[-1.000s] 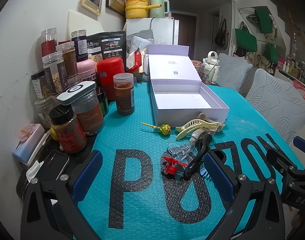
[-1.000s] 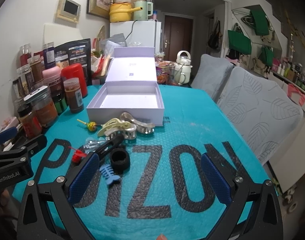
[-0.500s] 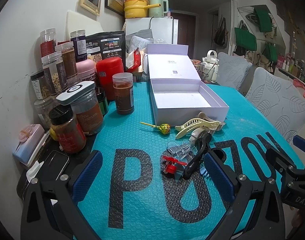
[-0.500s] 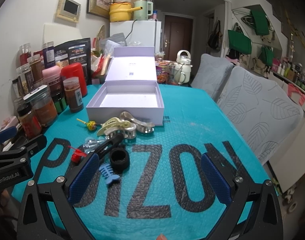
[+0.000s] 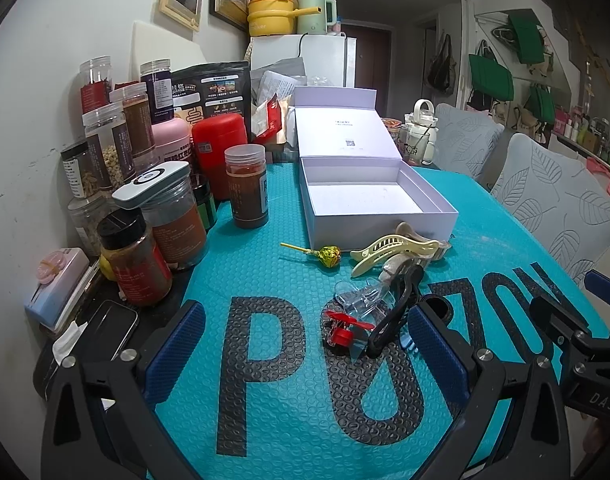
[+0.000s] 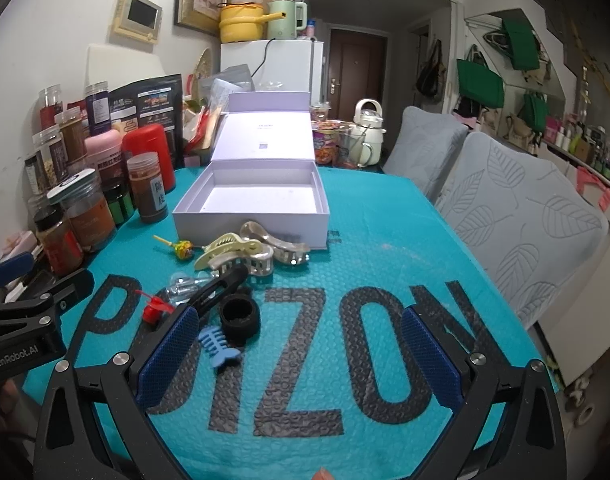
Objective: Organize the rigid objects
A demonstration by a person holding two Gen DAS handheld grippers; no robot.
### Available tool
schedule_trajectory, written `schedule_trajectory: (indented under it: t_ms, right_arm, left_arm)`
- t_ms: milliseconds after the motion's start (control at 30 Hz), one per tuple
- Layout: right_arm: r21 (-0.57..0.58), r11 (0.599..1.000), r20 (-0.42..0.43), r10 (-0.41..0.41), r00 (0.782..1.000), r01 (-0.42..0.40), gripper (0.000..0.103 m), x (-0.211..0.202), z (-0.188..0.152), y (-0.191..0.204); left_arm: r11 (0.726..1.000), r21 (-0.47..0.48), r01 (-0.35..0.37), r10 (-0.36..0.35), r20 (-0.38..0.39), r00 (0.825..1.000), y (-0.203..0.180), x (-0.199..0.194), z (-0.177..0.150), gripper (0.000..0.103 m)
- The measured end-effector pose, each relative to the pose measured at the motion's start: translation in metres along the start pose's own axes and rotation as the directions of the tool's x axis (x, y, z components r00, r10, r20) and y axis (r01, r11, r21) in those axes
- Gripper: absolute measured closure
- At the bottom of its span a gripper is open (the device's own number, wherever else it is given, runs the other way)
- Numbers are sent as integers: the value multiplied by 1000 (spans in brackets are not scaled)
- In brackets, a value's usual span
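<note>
Jars (image 5: 245, 186) crowd the table's 9 o'clock edge, outside the work. Left gripper (image 5: 305, 356), jaws spread wide and empty, hovers over the teal mat (image 5: 265, 420). Loose pieces lie at its 12 to 1 o'clock: lollipop (image 5: 329, 256), red clip (image 5: 341, 330), cream claw clip (image 5: 393, 250), black ring (image 6: 240, 315), blue fishbone clip (image 6: 218, 345). White box (image 5: 377, 222) beyond stands open and bare; sorting appears unstarted. Right gripper (image 6: 297, 354), likewise spread and empty, waits nearby.

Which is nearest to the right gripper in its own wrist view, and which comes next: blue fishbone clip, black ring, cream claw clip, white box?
1. Blue fishbone clip, beside the left finger.
2. Black ring, just behind.
3. Cream claw clip, mid-table.
4. White box, farthest.
</note>
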State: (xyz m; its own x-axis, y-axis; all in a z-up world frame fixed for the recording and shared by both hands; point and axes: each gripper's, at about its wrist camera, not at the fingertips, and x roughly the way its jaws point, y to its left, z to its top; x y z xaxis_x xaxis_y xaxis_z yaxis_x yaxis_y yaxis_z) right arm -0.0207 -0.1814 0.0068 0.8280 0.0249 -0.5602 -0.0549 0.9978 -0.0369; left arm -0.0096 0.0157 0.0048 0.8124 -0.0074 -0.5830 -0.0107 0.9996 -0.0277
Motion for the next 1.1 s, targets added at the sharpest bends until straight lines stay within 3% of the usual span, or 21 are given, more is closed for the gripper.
schedule_trajectory:
  t_ms: [200,533,800,1100]
  right_arm:
    - [9,1000,28,7,1000,-7,0,3,0,0]
    - [5,1000,0,16,1000,-16,0,19,3,-3]
    - [11,998,-9,63,998,-63,0,36,0,-1]
    - [14,994,-104,113,988,-112,0,54,0,1]
  left_arm:
    - [1000,1,-12,12,-13,1000,3,7,-2,0]
    - [1000,5,2,-2,-55,998,9,31,-2,0]
    - [996,26,80,-77,-104,992,8,49,-10,0]
    - [991,57,124,-116,-135,984,0,69,-11,0]
